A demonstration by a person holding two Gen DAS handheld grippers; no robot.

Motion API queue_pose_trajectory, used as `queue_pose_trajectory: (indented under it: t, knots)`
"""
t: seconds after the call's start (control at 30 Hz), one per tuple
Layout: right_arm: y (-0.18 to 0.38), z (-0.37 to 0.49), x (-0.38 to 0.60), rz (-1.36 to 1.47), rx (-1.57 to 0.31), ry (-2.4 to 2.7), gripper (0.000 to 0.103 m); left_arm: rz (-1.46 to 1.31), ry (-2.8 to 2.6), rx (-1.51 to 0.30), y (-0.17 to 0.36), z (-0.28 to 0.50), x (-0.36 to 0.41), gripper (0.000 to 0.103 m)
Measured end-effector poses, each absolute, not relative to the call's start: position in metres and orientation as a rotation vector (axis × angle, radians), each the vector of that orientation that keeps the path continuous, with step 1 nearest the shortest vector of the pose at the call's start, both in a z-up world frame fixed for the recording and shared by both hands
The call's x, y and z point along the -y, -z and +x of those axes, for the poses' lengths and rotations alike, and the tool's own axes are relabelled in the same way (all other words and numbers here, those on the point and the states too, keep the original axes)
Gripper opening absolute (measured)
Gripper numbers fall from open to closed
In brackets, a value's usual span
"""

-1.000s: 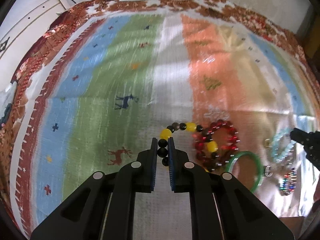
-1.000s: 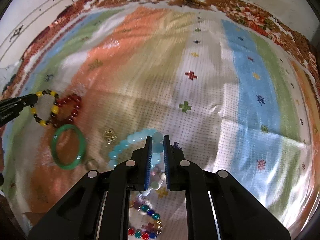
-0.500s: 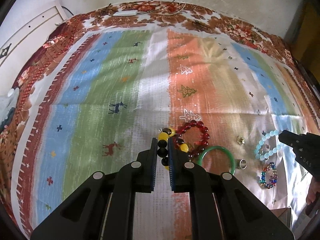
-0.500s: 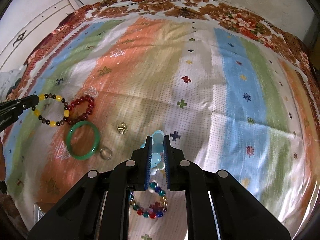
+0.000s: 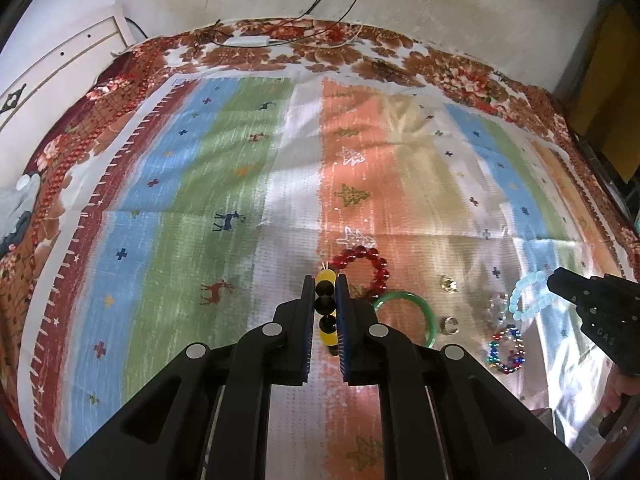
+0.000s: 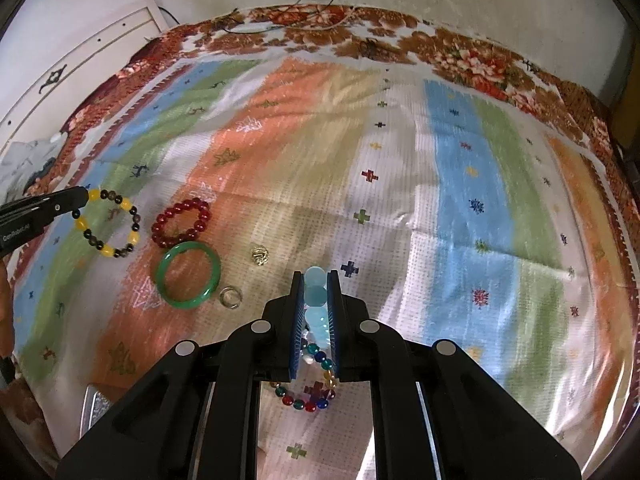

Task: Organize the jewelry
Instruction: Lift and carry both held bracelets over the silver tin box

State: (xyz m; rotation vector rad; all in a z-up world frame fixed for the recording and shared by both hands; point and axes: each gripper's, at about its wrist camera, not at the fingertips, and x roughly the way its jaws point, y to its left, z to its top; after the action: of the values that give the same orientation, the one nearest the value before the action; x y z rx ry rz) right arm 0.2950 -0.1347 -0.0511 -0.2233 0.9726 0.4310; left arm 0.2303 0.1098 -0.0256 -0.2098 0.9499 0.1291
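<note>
Both grippers had risen since a second earlier, lifting their bracelets off the cloth [image 5: 288, 208]. Our left gripper [image 5: 325, 300] was clenched on the yellow-and-black bracelet [image 6: 108, 224], left of the bangle [image 6: 188, 274]. Red beads [image 6: 181, 223] lay just beyond the bangle. Right of it, our right gripper [image 6: 316, 300] was clamped on the blue bracelet [image 5: 530, 296], hanging over multicolored beads [image 6: 308, 394].

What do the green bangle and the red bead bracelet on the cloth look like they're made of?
The green bangle is one solid, glossy, slightly translucent ring, which suggests jade, glass or resin. The red bead bracelet is a loop of round, dark red, shiny beads with bright highlights, likely glass or polished stone, though plastic is possible.
</note>
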Motion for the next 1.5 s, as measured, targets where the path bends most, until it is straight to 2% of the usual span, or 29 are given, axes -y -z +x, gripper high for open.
queue_pose_trajectory:
  t: [0.8, 1.5]
  knots:
    - [0.015, 0.253, 0.156, -0.108, -0.908, -0.512, 0.012, -0.136, -0.057, -0.869, -0.008, 0.188, -0.059, 0.01]
    - [-0.013, 0.193, 0.156, -0.126, -0.808, -0.571, 0.012, -0.101, 0.058, -0.786, -0.027, 0.137, -0.018, 0.01]
